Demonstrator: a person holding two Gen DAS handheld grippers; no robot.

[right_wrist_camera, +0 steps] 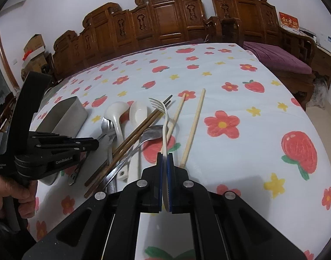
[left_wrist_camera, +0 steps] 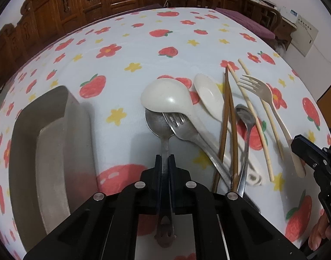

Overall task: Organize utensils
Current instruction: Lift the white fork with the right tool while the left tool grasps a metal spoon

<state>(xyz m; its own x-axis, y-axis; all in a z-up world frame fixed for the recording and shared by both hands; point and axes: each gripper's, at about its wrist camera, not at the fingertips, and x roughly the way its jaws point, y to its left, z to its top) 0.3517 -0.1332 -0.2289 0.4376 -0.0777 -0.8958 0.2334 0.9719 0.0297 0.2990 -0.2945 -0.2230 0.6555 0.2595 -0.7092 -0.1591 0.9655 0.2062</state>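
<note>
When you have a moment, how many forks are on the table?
2. The metal fork lies under the white ladle; the plastic fork is clamped in the right gripper. None looks hidden.

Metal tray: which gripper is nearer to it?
Left. The left gripper, shut on the metal spoon, sits just beside the metal tray; the right gripper, shut on the plastic fork, is beyond the utensil pile.

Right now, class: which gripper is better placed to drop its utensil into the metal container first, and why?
Left. The left gripper is shut on the metal spoon, right beside the metal container. The right gripper, shut on the plastic fork, sits across the utensil pile.
</note>
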